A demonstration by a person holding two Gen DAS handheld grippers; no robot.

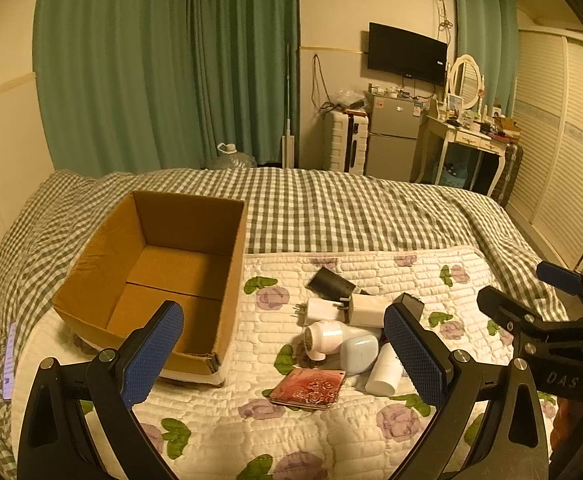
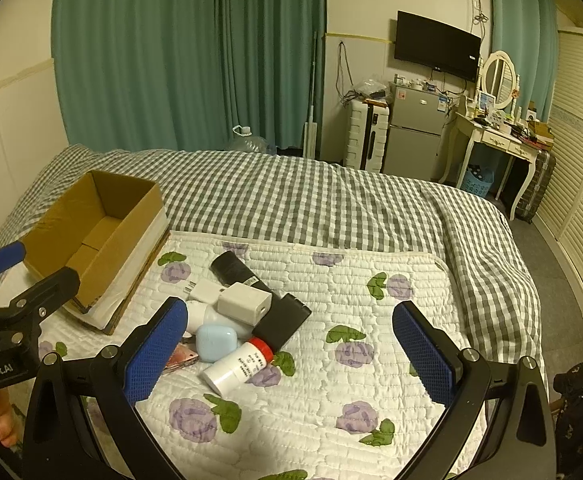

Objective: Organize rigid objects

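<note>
On the bed's floral quilt (image 2: 315,376) I hover both tools, left tool (image 1: 283,354) and right tool (image 2: 291,350), jaws apart and empty, pile of rigid objects (image 2: 237,320) heaped beside the empty cardboard box (image 1: 159,272) for short transfers.

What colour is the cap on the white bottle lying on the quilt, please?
Red: the white bottle has a red cap, clearest in the right wrist view.

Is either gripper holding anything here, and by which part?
Nothing is held. The left gripper and right gripper both have open, empty jaws above the quilt.
</note>
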